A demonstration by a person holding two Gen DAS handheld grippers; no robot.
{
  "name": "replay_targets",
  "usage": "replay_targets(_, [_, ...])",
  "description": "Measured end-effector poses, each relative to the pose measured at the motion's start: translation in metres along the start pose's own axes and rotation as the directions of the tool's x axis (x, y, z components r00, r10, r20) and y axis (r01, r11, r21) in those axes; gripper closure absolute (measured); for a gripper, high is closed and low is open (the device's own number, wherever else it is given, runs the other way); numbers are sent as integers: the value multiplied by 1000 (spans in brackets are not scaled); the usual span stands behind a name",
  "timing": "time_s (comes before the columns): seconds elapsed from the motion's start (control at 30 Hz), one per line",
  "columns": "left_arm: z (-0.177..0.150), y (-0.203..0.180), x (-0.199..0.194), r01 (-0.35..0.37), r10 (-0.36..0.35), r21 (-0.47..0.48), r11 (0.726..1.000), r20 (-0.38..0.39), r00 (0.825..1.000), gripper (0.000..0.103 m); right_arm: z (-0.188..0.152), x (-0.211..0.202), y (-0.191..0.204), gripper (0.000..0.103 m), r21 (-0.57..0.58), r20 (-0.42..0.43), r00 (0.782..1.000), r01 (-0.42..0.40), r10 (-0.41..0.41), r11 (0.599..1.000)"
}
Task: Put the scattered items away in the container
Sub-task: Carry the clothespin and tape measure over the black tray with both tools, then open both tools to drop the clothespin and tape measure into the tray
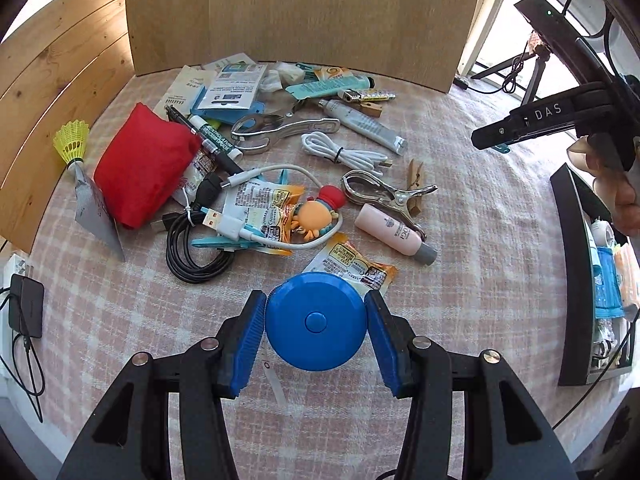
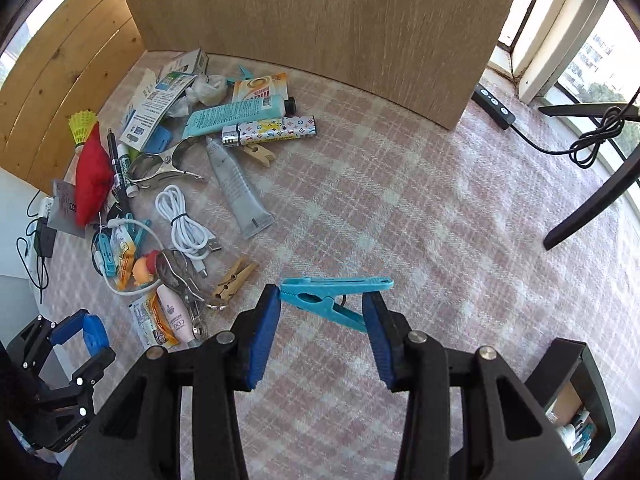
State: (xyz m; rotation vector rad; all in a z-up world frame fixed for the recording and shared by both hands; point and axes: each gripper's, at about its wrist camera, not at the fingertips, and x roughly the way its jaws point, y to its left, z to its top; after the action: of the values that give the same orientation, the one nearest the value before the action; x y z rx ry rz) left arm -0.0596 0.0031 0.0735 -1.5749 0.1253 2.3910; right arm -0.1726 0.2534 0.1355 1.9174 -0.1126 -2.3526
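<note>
My left gripper (image 1: 315, 322) is shut on a round blue tape measure (image 1: 316, 322), held just above the plaid cloth; its white tape tab hangs below. It also shows at the lower left of the right wrist view (image 2: 86, 334). My right gripper (image 2: 320, 316) is shut on a light blue plastic clothespin (image 2: 332, 294), held crosswise between the pads. The dark container (image 1: 572, 280) stands at the right edge with several items inside; its corner shows in the right wrist view (image 2: 576, 396). Scattered items lie in a pile: a red pouch (image 1: 144, 168), white cable (image 1: 340, 154), pink bottle (image 1: 394, 232).
A wooden board (image 1: 304, 16) stands upright behind the pile. Metal clips (image 1: 380, 192), wooden pegs (image 2: 234, 278), tubes (image 2: 240, 184), a black cable (image 1: 192, 248), snack packets and a yellow shuttlecock (image 1: 72, 140) lie on the cloth. A black tripod leg (image 2: 592, 200) crosses at right.
</note>
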Motion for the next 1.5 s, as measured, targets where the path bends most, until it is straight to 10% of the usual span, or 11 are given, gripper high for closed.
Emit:
replay_targets(0.63, [13,-125,-53,110,-120,175,978,48,992,55,-122,-86,-44,61,165,143,989,24,-48,986])
replay_targets(1.3, [-9,-341,-60,337,-345,491,803,-78,935,55,-298,-152,-250,61,613,138,964,98,-229,784])
replay_targets(1.5, [-10,-360,-70,349,-371,514,783,-65,927,31,-315,-158,-268,35,661,178,966,24,-188,750])
